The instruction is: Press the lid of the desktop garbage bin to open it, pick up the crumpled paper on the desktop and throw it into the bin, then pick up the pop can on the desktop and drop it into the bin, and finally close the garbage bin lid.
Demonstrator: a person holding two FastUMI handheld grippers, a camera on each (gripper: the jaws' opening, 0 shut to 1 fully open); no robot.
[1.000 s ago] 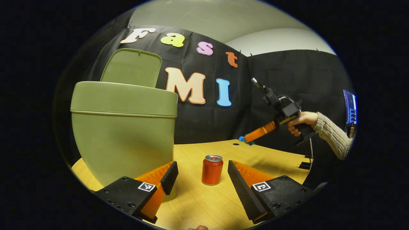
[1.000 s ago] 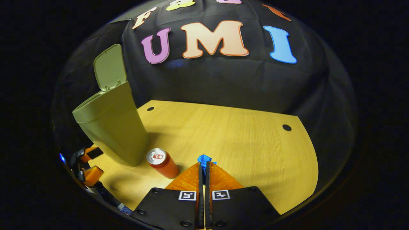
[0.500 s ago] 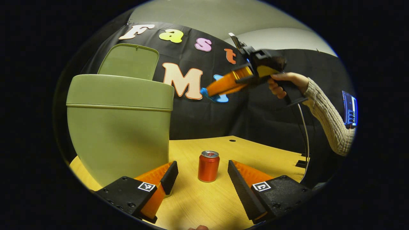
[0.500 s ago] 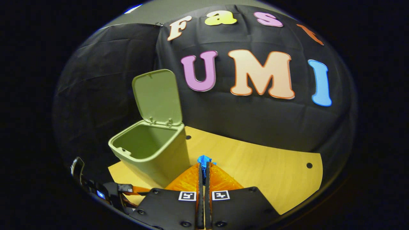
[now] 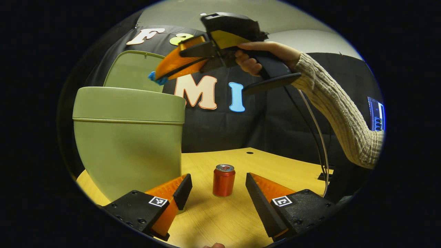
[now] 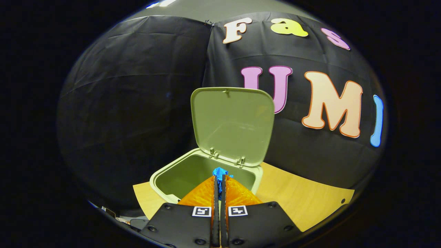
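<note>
Right gripper [image 6: 219, 179] (fingers closed) hangs above open bin [image 6: 165, 179]; left gripper [image 5: 217, 186], open, faces can [image 5: 223, 180].

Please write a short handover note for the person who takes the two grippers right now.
Left gripper: open, low over the table, pop can upright ahead between its fingers.
Right gripper: shut on the blue crumpled paper, above the bin.
Done: lid open, paper picked up.
Left: drop paper, bin the can, close lid.
</note>
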